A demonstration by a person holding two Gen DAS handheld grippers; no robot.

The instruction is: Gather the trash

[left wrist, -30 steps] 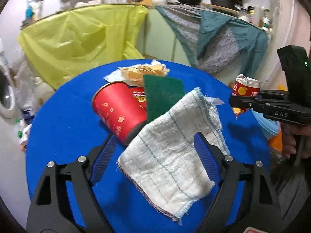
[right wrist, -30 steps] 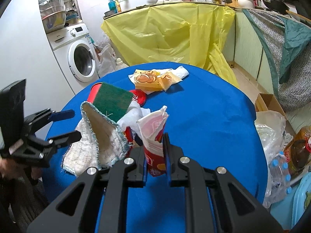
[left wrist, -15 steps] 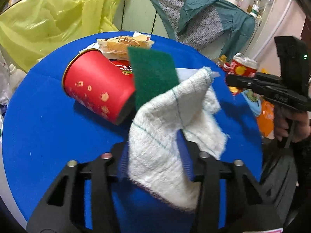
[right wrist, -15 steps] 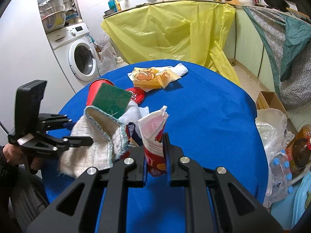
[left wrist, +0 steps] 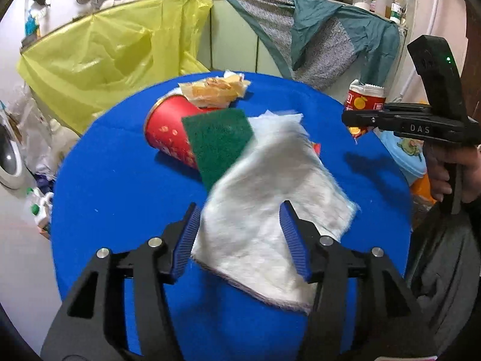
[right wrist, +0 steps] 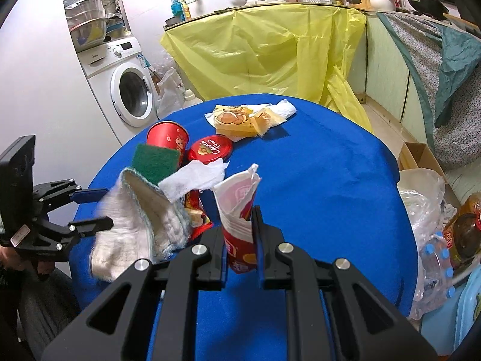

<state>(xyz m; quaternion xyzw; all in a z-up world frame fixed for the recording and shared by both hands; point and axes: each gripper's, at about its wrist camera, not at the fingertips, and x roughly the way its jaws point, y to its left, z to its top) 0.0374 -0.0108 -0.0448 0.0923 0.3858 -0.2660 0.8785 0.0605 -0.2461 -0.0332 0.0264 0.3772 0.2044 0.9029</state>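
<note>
Pinching a torn red snack wrapper (right wrist: 240,225) upright between near-closed jaws, the right gripper (right wrist: 239,240) holds that trash just above the blue desk (right wrist: 315,180), prob. parked w/ one piece secured while the other hand clears a way. Left gripper (left wrist: 239,234) is opening, white dishcloth (left wrist: 270,204) between its jaws but pads not pressing, cloth blurred. Ahead of it lie green scouring pad (left wrist: 218,144), tipped red paper cup (left wrist: 168,129) & a yellow food wrapper (left wrist: 213,90) beyond, likely next pickups.

Left claw (left wrist: 239,234) reopening after squeezing white cloth (left wrist: 270,210); cloth released
</note>
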